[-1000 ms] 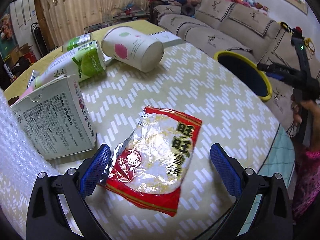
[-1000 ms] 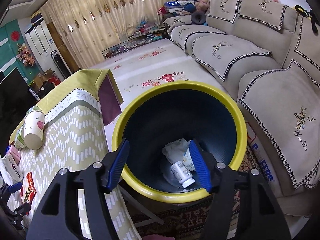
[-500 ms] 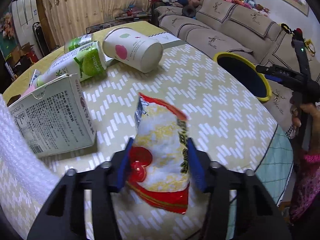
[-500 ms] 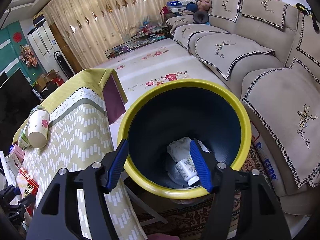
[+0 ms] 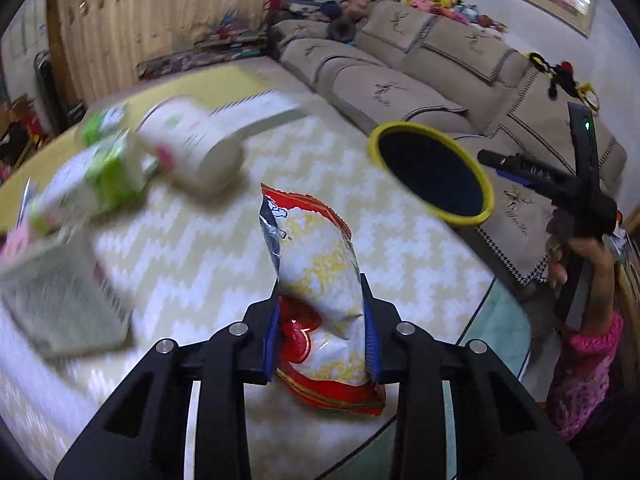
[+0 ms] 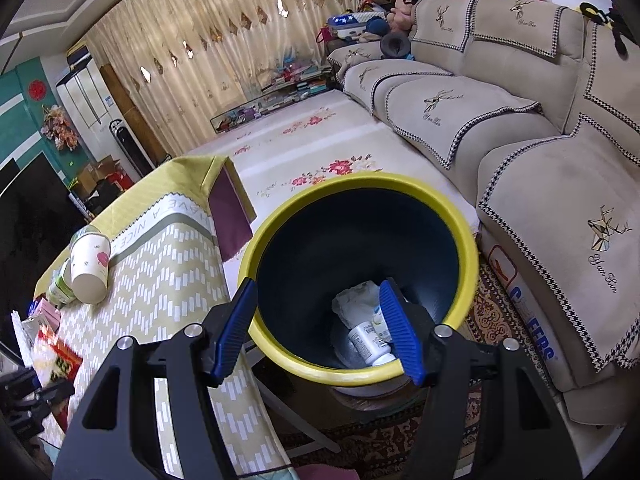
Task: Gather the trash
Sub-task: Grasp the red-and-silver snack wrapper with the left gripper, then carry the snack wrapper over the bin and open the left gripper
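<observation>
My left gripper [image 5: 322,328] is shut on a red and white snack packet [image 5: 316,280] and holds it squeezed upright above the table. The packet also shows at the far left of the right wrist view [image 6: 56,360]. My right gripper [image 6: 320,328] is open and empty, hovering over the yellow-rimmed dark bin [image 6: 460,312], which holds a small white bottle [image 6: 370,346] and crumpled paper [image 6: 356,300]. The bin [image 5: 434,174] stands beyond the table's right edge, with the right gripper [image 5: 520,168] beside it.
On the patterned tablecloth [image 5: 400,248] lie a tipped white paper cup [image 5: 192,152], a green and white bottle [image 5: 100,176] and a carton [image 5: 60,300], all blurred. A beige sofa [image 6: 520,140] runs along the right. A person's hand in a pink sleeve [image 5: 580,280] is at right.
My left gripper closed on the snack packet, crumpled it upright and lifted it off the table. The left view swung right. The right gripper stayed over the bin.
</observation>
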